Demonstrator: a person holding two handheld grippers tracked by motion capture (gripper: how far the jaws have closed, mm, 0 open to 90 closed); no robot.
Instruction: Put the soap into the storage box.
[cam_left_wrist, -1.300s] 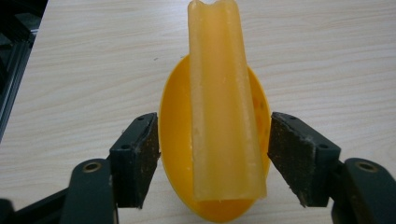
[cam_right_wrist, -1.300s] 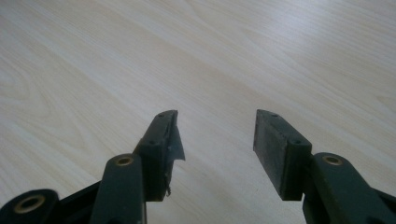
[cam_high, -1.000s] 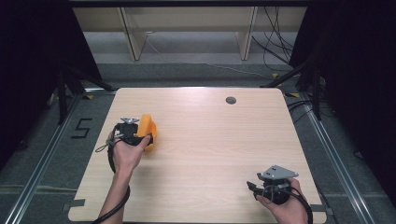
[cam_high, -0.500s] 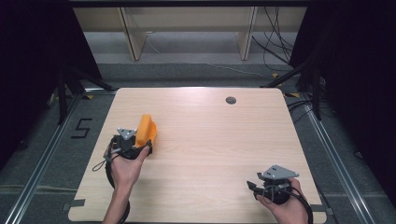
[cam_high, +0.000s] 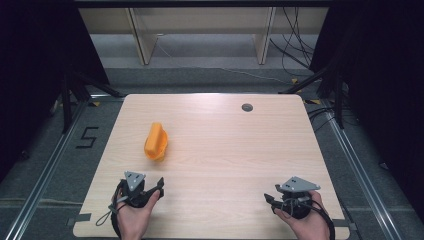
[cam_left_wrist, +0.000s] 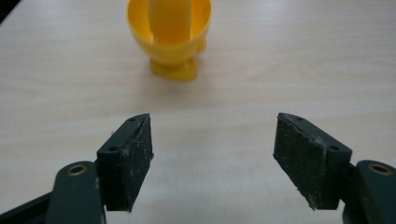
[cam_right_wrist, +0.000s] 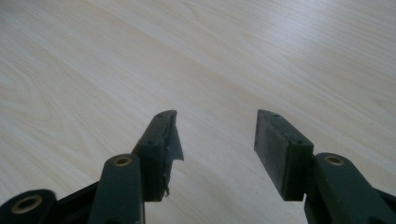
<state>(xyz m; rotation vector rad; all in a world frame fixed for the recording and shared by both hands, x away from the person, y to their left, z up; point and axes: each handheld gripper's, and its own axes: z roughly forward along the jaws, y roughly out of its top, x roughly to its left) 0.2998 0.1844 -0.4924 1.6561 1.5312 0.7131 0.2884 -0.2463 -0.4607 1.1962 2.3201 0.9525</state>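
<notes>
An orange-yellow plastic scoop-like cup (cam_high: 156, 142) lies on the wooden table (cam_high: 225, 150), left of its middle. In the left gripper view the same cup (cam_left_wrist: 170, 35) stands ahead of the jaws, which are spread wide with bare table between them. My left gripper (cam_high: 159, 183) sits near the front left edge, open, a good hand's length short of the cup. At the front right my right gripper (cam_high: 268, 199) is open over bare wood, and the right gripper view (cam_right_wrist: 215, 140) shows nothing between its jaws.
A small dark round hole (cam_high: 247, 107) marks the table's far right part. Beyond the table stand wooden shelf legs (cam_high: 142, 40) and cables (cam_high: 295, 55) on the floor. A "5" (cam_high: 88, 137) is marked on the floor at the left.
My left gripper has let go of the orange cup and drawn back toward the front edge. The cup now lies alone on the table. The right gripper has stayed put.
</notes>
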